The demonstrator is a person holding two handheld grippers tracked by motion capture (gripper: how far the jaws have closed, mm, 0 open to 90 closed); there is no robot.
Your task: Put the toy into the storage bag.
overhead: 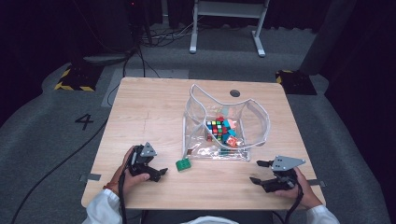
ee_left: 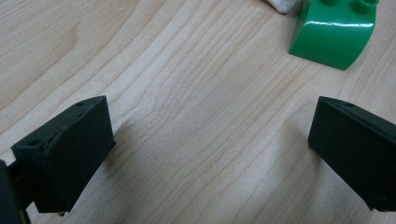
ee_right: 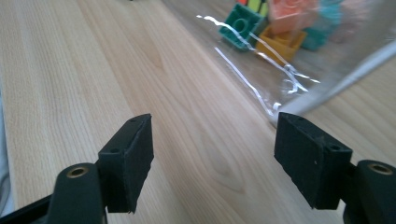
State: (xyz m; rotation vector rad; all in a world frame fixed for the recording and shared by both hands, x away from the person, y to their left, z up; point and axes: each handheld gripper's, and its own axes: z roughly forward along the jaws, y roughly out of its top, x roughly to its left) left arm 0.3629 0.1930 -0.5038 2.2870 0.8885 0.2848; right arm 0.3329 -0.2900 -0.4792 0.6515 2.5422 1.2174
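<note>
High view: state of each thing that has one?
Clear plastic zip pouch: open, standing on the wooden table, toys inside.
Multicoloured puzzle cube: inside the pouch.
Green rounded toy brick: loose on the table, outside the pouch.
Left tool: open, empty.
Right tool: open, empty.

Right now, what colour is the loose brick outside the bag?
Green; the brick shows best in the left gripper view.

On the desk (overhead: 154, 107), a toy brick (overhead: 183, 164) lies just before the pouch (overhead: 225, 126), which holds a puzzle cube (overhead: 215, 129) among bricks.
</note>
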